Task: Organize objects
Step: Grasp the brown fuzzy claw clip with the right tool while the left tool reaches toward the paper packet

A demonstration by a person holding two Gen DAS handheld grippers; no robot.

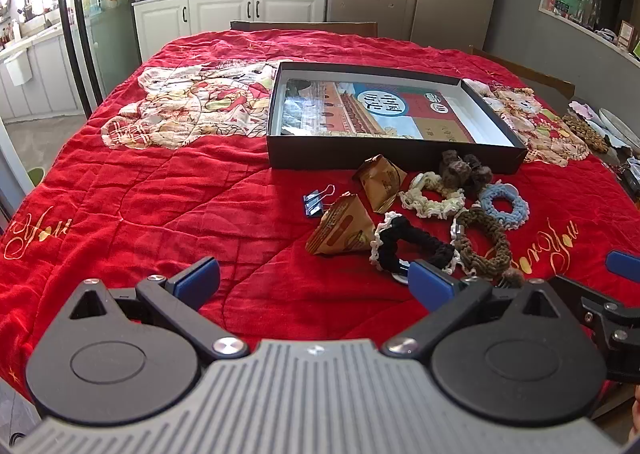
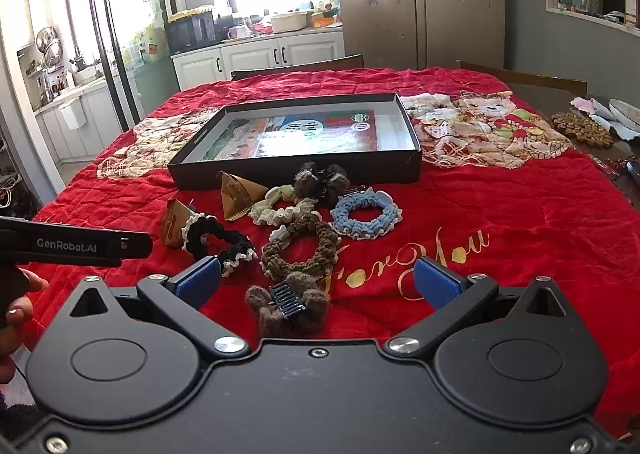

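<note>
A shallow black box with a printed book inside lies on the red quilt. In front of it lie two tan triangular packets, a blue binder clip, a black scrunchie, a cream one, a blue one, a brown one and two brown furry hair claws. My left gripper is open and empty, left of the pile. My right gripper is open over the near hair claw, not touching it.
The red quilt covers the whole table. Wooden chairs stand at the far side. A woven mat and plates sit at the right edge. A hand holds the other gripper at left.
</note>
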